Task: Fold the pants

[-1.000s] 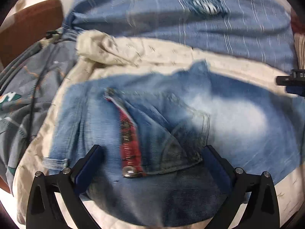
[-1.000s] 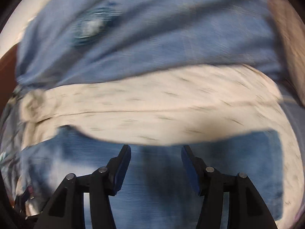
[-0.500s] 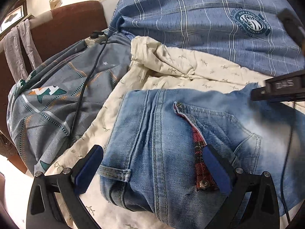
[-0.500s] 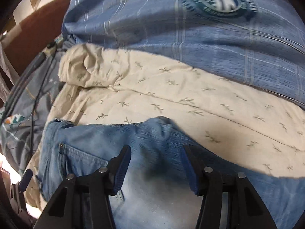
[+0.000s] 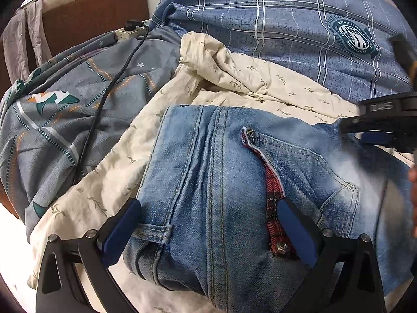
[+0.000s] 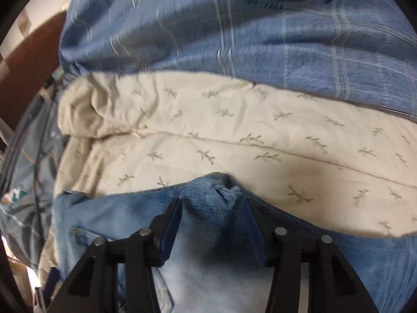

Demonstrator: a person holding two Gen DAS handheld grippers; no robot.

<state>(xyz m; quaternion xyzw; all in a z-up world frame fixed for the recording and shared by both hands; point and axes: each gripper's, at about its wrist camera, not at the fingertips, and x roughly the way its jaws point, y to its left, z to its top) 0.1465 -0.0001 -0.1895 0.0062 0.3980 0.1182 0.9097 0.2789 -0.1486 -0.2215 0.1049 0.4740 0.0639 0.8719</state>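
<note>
Here, line by line:

Pants: one pair of light blue jeans (image 5: 221,182), faded pale in patches, with doubled stitching down the seam, a belt loop at the waistband, a back pocket, and a red plaid lining strip ending in a metal stud.

Where the pants are: lying bunched on a cream sheet (image 5: 234,78) printed with small leaf sprigs, on a bed; the waistband end sits nearest the left gripper.

Pants, right wrist view: the same jeans (image 6: 208,260) fill the lower part, with a frayed, bunched edge poking up at the far border against the cream sheet (image 6: 234,135).

Left gripper (image 5: 208,229): one, its jaws wide apart, straddling the waistband end of the jeans; the blue pads stand on either side of the denim and do not press on it.

Right gripper (image 6: 213,221): one, its jaws partly apart, with the raised denim fold and frayed edge between them; whether the pads pinch the cloth I cannot tell.

Right gripper, left wrist view: it shows at the right edge (image 5: 378,130) above the far end of the jeans.

Other bedding: one blue checked cover (image 5: 286,26) with one round badge, one grey patterned cover (image 5: 65,117).

Cable: one black cable (image 5: 104,96) running to one white socket strip (image 5: 129,31).

Headboard: one, brown (image 5: 91,7).
</note>
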